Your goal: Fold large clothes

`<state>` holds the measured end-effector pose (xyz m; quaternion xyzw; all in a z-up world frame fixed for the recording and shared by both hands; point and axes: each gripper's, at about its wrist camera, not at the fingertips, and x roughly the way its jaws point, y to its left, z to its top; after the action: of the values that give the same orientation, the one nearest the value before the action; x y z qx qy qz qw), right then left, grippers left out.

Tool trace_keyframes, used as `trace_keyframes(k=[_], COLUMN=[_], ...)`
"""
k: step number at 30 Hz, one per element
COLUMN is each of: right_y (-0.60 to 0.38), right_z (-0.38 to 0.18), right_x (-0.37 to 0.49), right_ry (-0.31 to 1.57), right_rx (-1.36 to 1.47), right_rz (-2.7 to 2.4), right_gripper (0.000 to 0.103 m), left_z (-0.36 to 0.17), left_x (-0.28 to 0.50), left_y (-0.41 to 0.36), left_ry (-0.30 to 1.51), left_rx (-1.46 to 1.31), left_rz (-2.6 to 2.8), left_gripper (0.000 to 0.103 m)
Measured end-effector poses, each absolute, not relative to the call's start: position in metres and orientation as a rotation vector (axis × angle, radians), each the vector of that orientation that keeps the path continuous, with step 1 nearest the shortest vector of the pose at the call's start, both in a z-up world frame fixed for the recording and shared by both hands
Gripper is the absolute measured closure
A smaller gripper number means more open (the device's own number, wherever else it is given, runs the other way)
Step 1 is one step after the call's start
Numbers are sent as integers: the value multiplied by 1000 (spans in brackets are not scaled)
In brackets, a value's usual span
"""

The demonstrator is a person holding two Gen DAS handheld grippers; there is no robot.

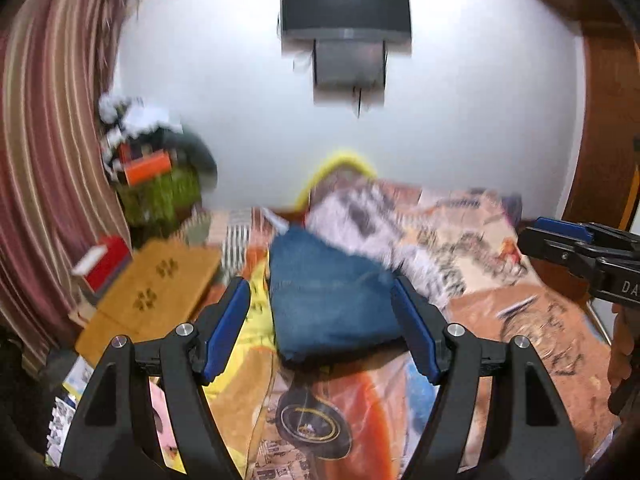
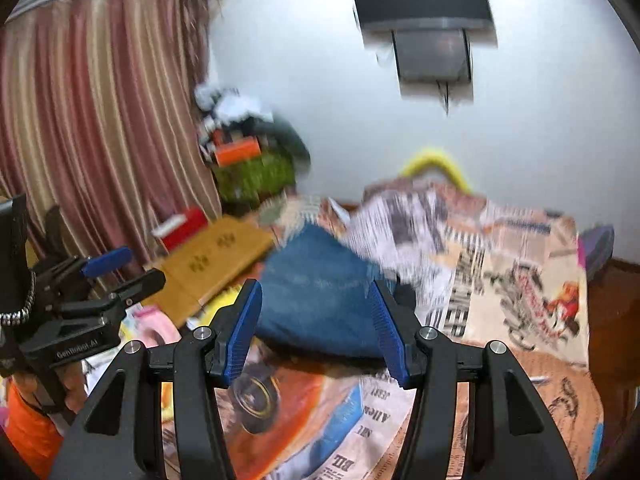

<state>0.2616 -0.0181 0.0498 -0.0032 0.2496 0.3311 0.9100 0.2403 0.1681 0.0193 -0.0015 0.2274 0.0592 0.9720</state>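
While both frames blur with motion, these parts read clearly:

Bed: a printed bedsheet (image 1: 520,312) in orange, cream and newsprint patterns covers it, running back to the white wall.
Curtain: a striped red and tan curtain (image 2: 92,120) hangs at the left.
Wall unit: a dark box (image 1: 346,8) is mounted high on the wall.
Jeans: the folded blue jeans (image 1: 332,300) lie on the bedsheet, a thick compact bundle, touched by neither tool.
Board: a tan board (image 1: 156,292) lies left of the jeans.
Left gripper (image 1: 322,328): blue-padded fingers spread wide, empty, above the sheet.
Right gripper (image 2: 316,328): fingers likewise apart, holding nothing.
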Motion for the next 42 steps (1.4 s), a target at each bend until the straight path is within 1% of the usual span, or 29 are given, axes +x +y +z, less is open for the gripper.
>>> trace_keyframes(k=[5,8,13,18,19,20,21,22,23,25,26,29,31,42], right_y=[-41,-52,-66,-66,-65,-65,-65,-65,-65,-66,-65,-66,-66,-72], right_z=[85,96,101,95,93,94,92,91,91,91,91,90,89,77], right_x=[205,177,139,120,117,115,114,114,112,110,111,115,116,104], right_ry=[348,265,155,108,105,104,106,107,107,108,111,125,140,166], right_rx=[47,65,88,72,65,61,57,57,58,57,55,62,68,37], right_rz=[708,713,696,656,644,637,630,621,612,586,572,556,550,537], right_gripper=[52,52,52,52,51,49,43,36,33,20,18,13,4,2], left_z=[57,71,78,73,72,70,68,66,64,60,58,55,52,43], left_x=[175,137,91,67,65,63,60,58,58,57,56,58,60,60], left_y=[141,123,103,97,96,96,95,95,95,97,97,99,100,90], left_ry=[285,184,65,18,16,15,13,12,15,24,27,49,62,88], left_rx=[-6,11,21,-12,-17,-20,-22,-28,-32,-44,-52,-63,-61,-63], left_rz=[109,118,170,184,184,186,193,206,215,224,226,230,237,250], left_gripper=[31,31,31,31,29,24,21,16,10,3,1,1,1,1])
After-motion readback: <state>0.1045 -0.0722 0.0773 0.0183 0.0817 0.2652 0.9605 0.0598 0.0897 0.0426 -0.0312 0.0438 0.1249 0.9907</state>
